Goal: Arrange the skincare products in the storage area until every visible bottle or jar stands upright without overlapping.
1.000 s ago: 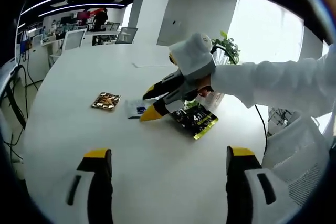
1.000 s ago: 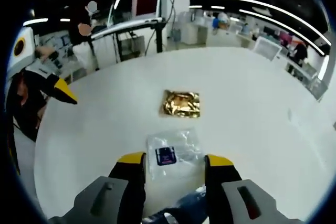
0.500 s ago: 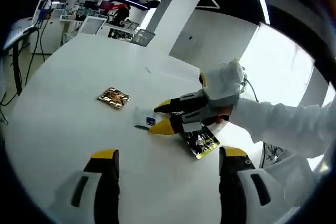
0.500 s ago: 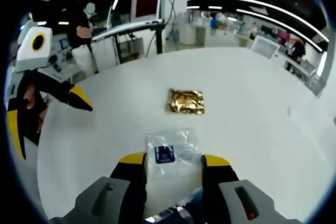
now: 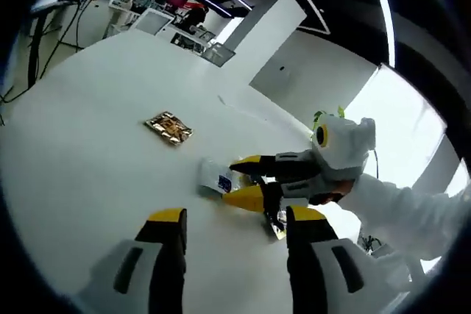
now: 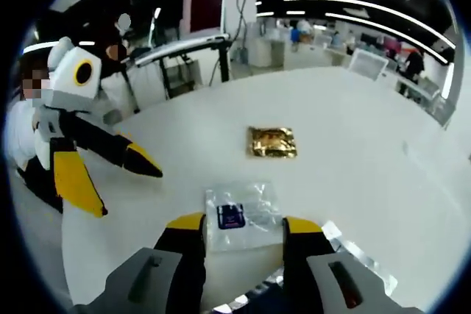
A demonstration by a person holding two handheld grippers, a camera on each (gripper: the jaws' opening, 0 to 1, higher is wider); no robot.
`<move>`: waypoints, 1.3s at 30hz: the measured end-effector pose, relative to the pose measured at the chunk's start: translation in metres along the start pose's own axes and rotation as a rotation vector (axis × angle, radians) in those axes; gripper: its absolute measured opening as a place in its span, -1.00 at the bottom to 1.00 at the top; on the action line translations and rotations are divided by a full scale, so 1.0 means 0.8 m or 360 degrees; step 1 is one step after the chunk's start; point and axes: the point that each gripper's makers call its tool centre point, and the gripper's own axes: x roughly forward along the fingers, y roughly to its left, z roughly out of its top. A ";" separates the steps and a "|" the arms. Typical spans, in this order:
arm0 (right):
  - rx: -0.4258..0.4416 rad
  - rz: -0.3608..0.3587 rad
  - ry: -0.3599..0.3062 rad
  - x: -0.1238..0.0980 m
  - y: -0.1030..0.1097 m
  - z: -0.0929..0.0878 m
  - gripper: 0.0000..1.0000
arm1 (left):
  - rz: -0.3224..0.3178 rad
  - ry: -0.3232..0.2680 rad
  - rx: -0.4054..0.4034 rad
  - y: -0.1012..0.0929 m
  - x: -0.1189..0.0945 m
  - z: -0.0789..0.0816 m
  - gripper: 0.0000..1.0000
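Clear sachet between our right gripper's jaws on the white worktop

We see a clear sachet [image 6: 241,213] with a small dark blue label whose writing is too small to read; it lies flat between the jaws of our right gripper [image 6: 242,223], which touch its edges, though we cannot tell if they clamp it. A gold packet [image 6: 273,142] lies beyond, apart, and a dark packet [image 5: 276,222] just beside the sachet. Our left gripper [image 5: 234,217] hovers with its jaws parted, holding nothing, above the worktop [image 5: 81,145].
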 end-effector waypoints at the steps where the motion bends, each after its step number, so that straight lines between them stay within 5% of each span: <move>1: 0.0002 -0.0001 -0.0005 -0.001 0.001 0.000 -0.30 | -0.0023 -0.0020 -0.0074 -0.004 0.003 0.001 -0.09; 4: 0.0003 0.0005 -0.0026 -0.007 0.007 0.002 -0.30 | -0.0044 -0.0089 -0.0223 -0.005 0.008 0.009 -0.14; 24: 0.0128 0.0077 -0.0207 -0.047 0.055 0.011 -0.30 | -0.0051 -0.0109 -0.0401 -0.008 0.027 0.002 -0.41; 39: 0.0142 0.0072 -0.0253 -0.061 0.071 0.020 -0.31 | -0.0179 -0.0120 -0.0459 -0.030 0.025 0.007 -1.00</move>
